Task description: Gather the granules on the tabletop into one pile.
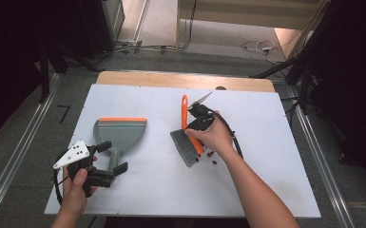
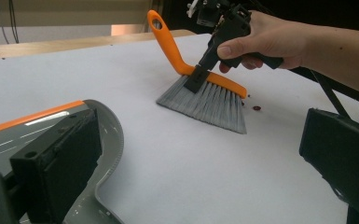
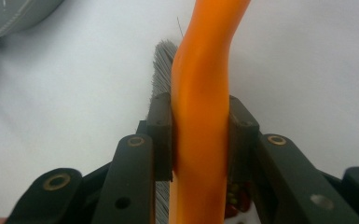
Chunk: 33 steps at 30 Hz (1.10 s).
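Observation:
A brush with an orange handle and grey bristles (image 1: 184,147) stands on the white board at centre. My right gripper (image 1: 193,133) is shut on its handle just above the bristles. The right gripper view shows both pads pressed on the orange handle (image 3: 200,56). A grey dustpan (image 1: 121,130) with an orange lip lies flat to the left. My left gripper (image 1: 112,157) is open at the dustpan's handle, one jaw on each side and neither pressing. In the left gripper view the brush (image 2: 205,102) is tilted, bristles on the board, with the dustpan (image 2: 9,140) under the left jaw.
A few small dark red bits (image 1: 211,159) lie on the board right of the bristles, by the right hand; one bit (image 2: 256,108) sits just past the brush. The white board (image 1: 266,156) has free room at the right and front. A black cable trails from the right gripper.

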### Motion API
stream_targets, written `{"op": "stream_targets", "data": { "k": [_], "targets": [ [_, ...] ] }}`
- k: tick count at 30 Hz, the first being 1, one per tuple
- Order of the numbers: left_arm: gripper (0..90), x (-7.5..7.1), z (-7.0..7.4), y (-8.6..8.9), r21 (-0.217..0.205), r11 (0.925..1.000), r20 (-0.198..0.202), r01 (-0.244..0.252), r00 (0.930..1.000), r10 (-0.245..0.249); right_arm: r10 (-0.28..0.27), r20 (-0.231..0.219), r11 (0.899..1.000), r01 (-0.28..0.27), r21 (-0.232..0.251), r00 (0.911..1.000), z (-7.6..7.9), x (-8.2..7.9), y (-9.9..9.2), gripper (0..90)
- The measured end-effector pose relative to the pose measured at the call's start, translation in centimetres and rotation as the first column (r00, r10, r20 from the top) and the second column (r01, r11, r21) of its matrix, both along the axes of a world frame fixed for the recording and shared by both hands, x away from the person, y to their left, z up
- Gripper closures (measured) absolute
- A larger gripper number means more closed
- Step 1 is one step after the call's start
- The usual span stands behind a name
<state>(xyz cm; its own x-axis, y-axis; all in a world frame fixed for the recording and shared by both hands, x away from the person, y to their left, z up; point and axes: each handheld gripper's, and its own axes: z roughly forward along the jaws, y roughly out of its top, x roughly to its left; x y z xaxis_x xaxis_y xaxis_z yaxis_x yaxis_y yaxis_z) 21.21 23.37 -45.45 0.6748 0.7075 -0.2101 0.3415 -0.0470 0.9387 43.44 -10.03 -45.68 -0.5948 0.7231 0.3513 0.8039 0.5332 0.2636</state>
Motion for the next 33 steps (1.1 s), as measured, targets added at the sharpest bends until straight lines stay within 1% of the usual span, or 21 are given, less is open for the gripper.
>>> {"op": "stream_targets", "data": {
  "k": [2,5,9,12,16,21,22,24,29,33],
  "targets": [
    [0.3,0.0,0.0,0.0,0.002,1.0,0.0,0.0,1.0,0.0,-0.014,-0.008,1.0,0.014,0.002,0.9999,0.0,0.1,-0.5,67.1],
    [0.3,0.0,0.0,0.0,0.0,1.0,0.0,-0.001,1.0,0.001,-0.027,-0.007,1.0,0.027,0.004,0.9996,-0.1,0.3,-1.0,67.1],
    [0.3,0.0,0.0,0.0,0.003,1.0,0.0,-0.001,1.0,0.001,-0.033,-0.006,0.999,0.033,0.005,0.9994,-0.1,0.5,-1.6,67.1],
    [0.3,0.0,0.0,0.0,0.003,1.0,0.0,-0.003,1.0,0.003,-0.049,-0.013,0.999,0.049,0.009,0.9987,-0.1,0.6,-2.2,67.1],
    [0.3,0.0,0.0,0.0,0.002,1.0,0.001,-0.002,1.0,0.002,-0.06,-0.006,0.998,0.06,0.005,0.9982,-0.1,0.8,-3.0,67.1],
    [0.3,0.0,0.0,-0.1,0.004,1.0,0.001,-0.001,1.0,0.001,-0.074,-0.021,0.997,0.074,0.013,0.997,-0.2,0.9,-3.8,67.1],
    [0.3,0.0,0.0,-0.1,0.004,1.0,0.001,-0.001,1.0,0.001,-0.075,-0.016,0.997,0.075,0.013,0.997,-0.2,1.0,-3.9,67.1],
    [0.3,0.1,0.0,-0.1,0.004,1.0,0.001,-0.001,1.0,0.0,-0.08,-0.022,0.997,0.081,0.014,0.9965,-0.2,1.0,-4.1,67.1],
    [0.3,0.1,0.0,-0.1,0.004,1.0,0.001,0.0,1.0,0.0,-0.085,-0.018,0.996,0.085,0.011,0.9962,-0.1,1.1,-4.4,67.1],
    [0.3,0.1,-0.1,-0.1,0.005,1.0,0.0,0.0,1.0,0.0,-0.089,-0.004,0.996,0.089,0.008,0.996,0.0,0.9,-4.5,67.2]
  ]
}}
